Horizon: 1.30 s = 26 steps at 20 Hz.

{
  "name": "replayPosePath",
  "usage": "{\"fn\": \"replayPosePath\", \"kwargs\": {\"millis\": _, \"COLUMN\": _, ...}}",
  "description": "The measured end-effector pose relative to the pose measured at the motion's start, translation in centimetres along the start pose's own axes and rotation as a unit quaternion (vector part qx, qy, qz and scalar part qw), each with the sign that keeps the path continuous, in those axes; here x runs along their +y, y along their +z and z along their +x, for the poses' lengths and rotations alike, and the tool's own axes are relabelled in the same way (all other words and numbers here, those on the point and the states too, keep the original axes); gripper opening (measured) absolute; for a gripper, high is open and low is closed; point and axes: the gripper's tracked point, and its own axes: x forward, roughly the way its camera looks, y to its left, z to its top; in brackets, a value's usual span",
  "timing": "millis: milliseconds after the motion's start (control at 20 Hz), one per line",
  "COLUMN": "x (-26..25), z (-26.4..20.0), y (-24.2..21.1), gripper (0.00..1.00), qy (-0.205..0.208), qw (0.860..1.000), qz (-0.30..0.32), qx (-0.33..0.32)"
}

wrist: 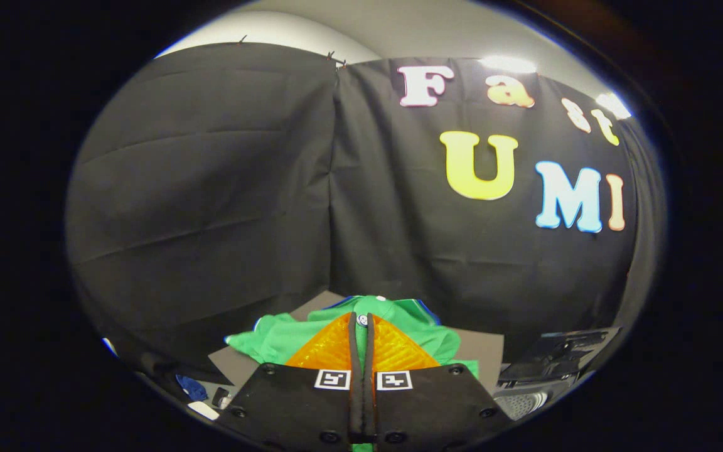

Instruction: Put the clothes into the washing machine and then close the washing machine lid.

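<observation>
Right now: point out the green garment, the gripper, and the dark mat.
green garment [280, 339]: gripper view, its sleeve beside the fingers.
gripper [361, 326]: gripper view, between its fingertips, closed on the garment.
dark mat [484, 355]: gripper view, bare corner past the garment.

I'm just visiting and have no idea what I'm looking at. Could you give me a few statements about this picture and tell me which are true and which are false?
1. The gripper has its two fingers closed together. True.
2. A green garment lies just ahead of and around the fingers. True; a strip of it shows in the narrow gap between them, so they seem to pinch it.
3. The garment is red. False: it is green, with a blue edge at its far side.
4. The garment lies on a grey mat. True.
5. The cloth wall behind is white. False: it is black.
</observation>
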Motion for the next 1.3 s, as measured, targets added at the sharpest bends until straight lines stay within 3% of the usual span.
{"fn": "replayPosePath", "kwargs": {"millis": 650, "x": -7.3, "z": -7.4, "y": 7.8, "gripper": 0.01, "qy": -0.056, "qw": 0.996, "qz": -0.001, "qx": -0.076}}
{"fn": "replayPosePath", "kwargs": {"millis": 1300, "x": -20.9, "z": -12.7, "y": 5.5, "gripper": 0.01, "qy": -0.135, "qw": 0.989, "qz": 0.010, "qx": -0.055}}
